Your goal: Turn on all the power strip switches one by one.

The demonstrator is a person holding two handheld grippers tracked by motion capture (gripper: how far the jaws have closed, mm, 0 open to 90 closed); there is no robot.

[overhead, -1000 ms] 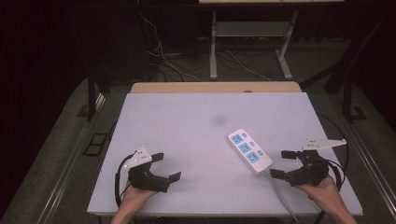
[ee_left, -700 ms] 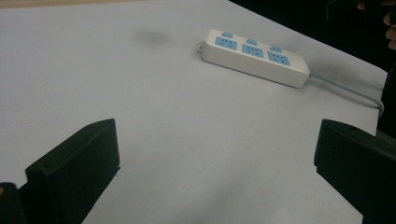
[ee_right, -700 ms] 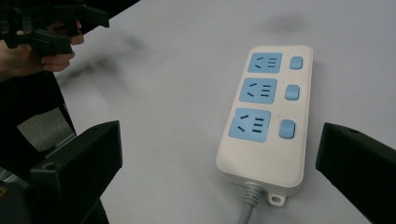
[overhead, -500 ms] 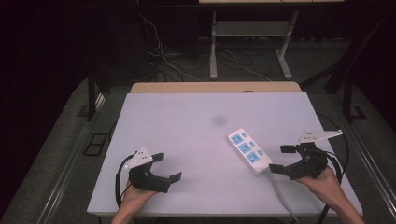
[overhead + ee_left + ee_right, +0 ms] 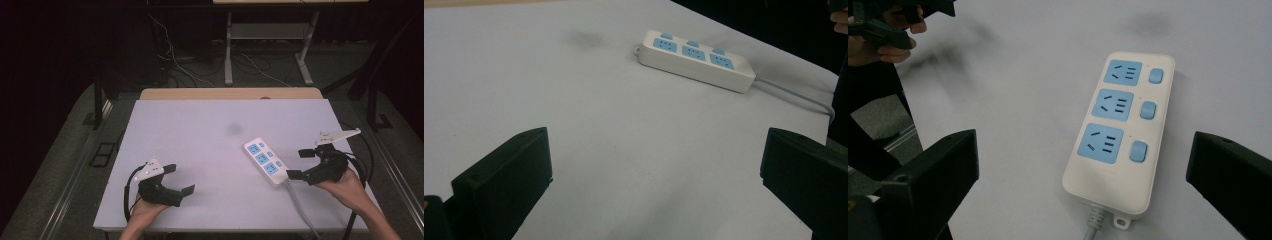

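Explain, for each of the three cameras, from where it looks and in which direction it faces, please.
High view: fixed above the person's side, facing forward and down on the table; both forearms enter from below, with the left gripper and right gripper.
Left gripper view: rides on the left gripper, looking across the table toward the power strip; its two black fingers stand wide apart.
Right gripper view: rides on the right gripper, looking down on the power strip, its fingers apart.
All three share the power strip.

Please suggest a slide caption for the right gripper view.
Open right gripper facing a white power strip with three blue sockets on the table.
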